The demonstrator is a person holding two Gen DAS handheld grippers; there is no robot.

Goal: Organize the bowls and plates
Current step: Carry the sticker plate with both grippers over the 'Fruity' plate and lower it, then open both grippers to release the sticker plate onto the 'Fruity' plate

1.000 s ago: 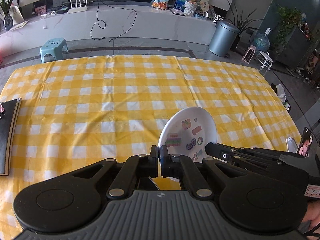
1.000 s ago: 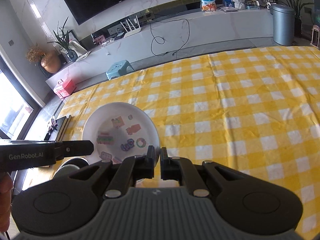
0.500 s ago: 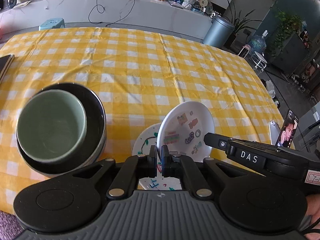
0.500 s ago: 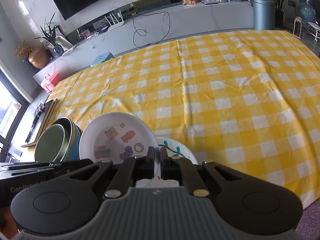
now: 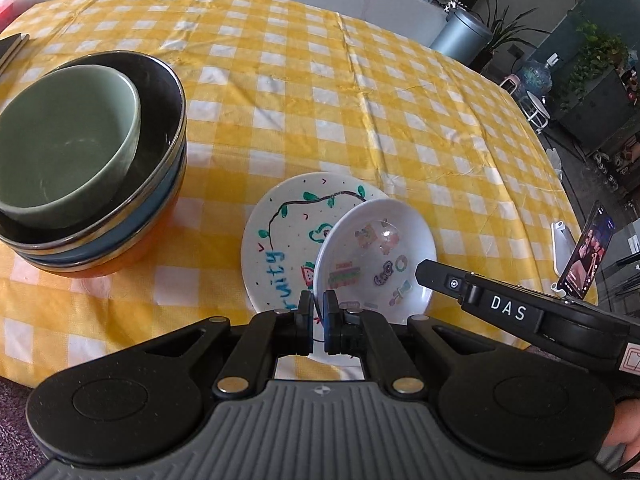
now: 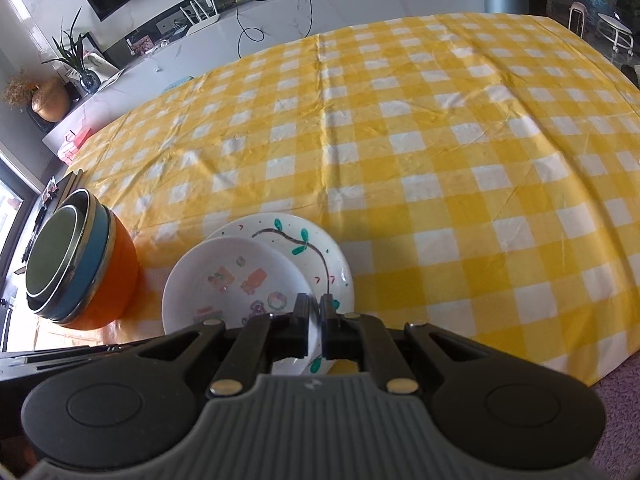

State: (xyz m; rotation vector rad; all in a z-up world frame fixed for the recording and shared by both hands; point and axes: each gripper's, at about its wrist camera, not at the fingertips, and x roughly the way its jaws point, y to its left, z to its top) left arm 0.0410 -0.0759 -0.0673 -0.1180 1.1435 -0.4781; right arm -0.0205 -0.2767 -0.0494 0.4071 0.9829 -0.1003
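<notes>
A small white sticker plate (image 5: pixel 376 256) (image 6: pixel 228 280) is pinched at its rim by both grippers. My left gripper (image 5: pixel 318 312) is shut on its left edge and my right gripper (image 6: pixel 314 316) is shut on its right edge. It hangs tilted just above a larger white plate with a painted vine (image 5: pixel 280 236) (image 6: pixel 316 244) that lies on the yellow checked tablecloth (image 5: pixel 360 80). A stack of nested bowls (image 5: pixel 80 160) (image 6: pixel 76 264), green inside black, blue and orange, stands to the left.
A dark flat object (image 5: pixel 12 50) lies at the table's far left edge. A phone on a stand (image 5: pixel 584 256) is off the table's right side. A grey bin (image 5: pixel 460 36) and a long white counter (image 6: pixel 320 4) stand beyond the table.
Both grippers have carried the sticker plate down and toward the near table edge. The vine plate and the bowl stack have come fully into view beneath and to the left.
</notes>
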